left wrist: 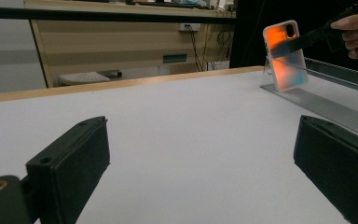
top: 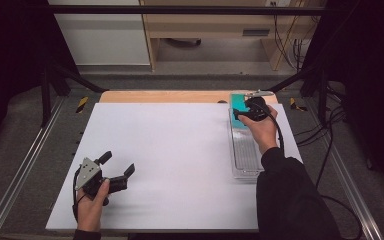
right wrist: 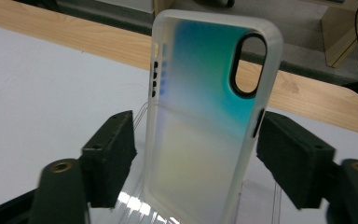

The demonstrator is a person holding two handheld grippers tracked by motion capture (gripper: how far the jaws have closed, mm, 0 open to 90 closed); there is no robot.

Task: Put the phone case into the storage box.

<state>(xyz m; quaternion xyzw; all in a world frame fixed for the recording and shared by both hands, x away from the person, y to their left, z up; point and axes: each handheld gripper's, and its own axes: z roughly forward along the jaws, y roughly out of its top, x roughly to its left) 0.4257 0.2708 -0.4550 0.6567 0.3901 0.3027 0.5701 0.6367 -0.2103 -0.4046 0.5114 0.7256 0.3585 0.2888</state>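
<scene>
While no writing reads on the phone case [right wrist: 205,121], right hand-held gripper [right wrist: 196,154] parted around it, left hand-held gripper [left wrist: 200,172] open.

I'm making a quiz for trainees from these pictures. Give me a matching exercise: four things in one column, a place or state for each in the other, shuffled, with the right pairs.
Things
1. phone case
2. left gripper
3. right gripper
4. clear tray

Places or states
A. jaws open over the bare white board, nothing between them
B. lies along the board's right edge
C. stands upright, iridescent, leaning on a clear stand
D. jaws either side of the case, not pressing it

Pairs: 1-C, 2-A, 3-D, 4-B
</scene>
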